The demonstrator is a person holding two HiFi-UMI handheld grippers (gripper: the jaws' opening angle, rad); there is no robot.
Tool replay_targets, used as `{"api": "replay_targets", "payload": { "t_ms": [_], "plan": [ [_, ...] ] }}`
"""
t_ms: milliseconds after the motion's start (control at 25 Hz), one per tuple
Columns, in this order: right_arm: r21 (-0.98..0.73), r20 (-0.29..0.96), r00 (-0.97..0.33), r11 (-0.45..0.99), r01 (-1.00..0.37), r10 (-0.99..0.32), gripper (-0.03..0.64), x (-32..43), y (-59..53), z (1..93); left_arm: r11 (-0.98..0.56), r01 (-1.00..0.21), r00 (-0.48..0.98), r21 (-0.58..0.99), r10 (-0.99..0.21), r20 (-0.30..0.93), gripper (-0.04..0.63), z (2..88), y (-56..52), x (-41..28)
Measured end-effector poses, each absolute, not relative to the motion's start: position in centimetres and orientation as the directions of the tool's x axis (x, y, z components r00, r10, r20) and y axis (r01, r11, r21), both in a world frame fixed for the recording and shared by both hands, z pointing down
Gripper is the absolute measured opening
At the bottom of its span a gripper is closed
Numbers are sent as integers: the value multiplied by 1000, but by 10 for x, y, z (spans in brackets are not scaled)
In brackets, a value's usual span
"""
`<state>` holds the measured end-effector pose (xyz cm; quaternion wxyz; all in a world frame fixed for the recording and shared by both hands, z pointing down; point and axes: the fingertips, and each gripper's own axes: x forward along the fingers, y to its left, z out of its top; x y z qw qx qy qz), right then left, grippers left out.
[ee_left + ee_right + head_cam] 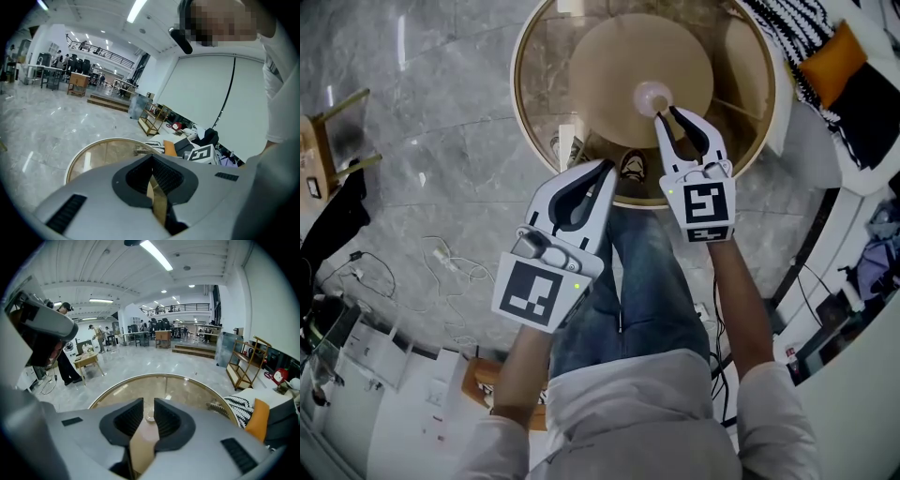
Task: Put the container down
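The head view alone shows the whole layout. A round glass surface with a gold rim stands over a tan disc base, and a small pale round container sits near its middle. The right gripper reaches in from below, its fingertips overlapping the container's lower right edge. The left gripper hangs over the near rim, well apart from the container. The person's shoes show through the glass.

In the right gripper view, the right gripper has its fingers narrowly apart. The container appears as a pale ring in the gap, beyond the tips, over the glass. It looks unclamped, but no view shows whether the tips brush it or whether its foot rests on the glass.

In the left gripper view, the left gripper has its fingers together at the tips. Only a tan-gold strip shows in the slit behind them, and what it belongs to is unclear. This view misses the container but catches the other gripper's marker cube and the glass.

A striped cushion and an orange cushion are cut off at the frame edge.
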<state>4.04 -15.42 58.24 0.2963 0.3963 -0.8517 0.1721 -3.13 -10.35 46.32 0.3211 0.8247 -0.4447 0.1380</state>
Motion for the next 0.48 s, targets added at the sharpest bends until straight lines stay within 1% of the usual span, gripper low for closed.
{"api": "replay_targets", "payload": {
  "t_ms": [200,360,480],
  "plan": [
    [-61,632,-510,619,-783,-584,41,41,-155,566,-407,-818,573,408,-644,507,18,454,-102,-28],
    [-69,629,-517,620,-781,-581,29,43,-155,552,-402,-821,567,405,-651,505,18,447,-102,-26],
    [-67,628,-515,619,-783,-583,25,44,-156,542,-403,-815,573,416,-663,482,18,439,-106,-26]
  ]
}}
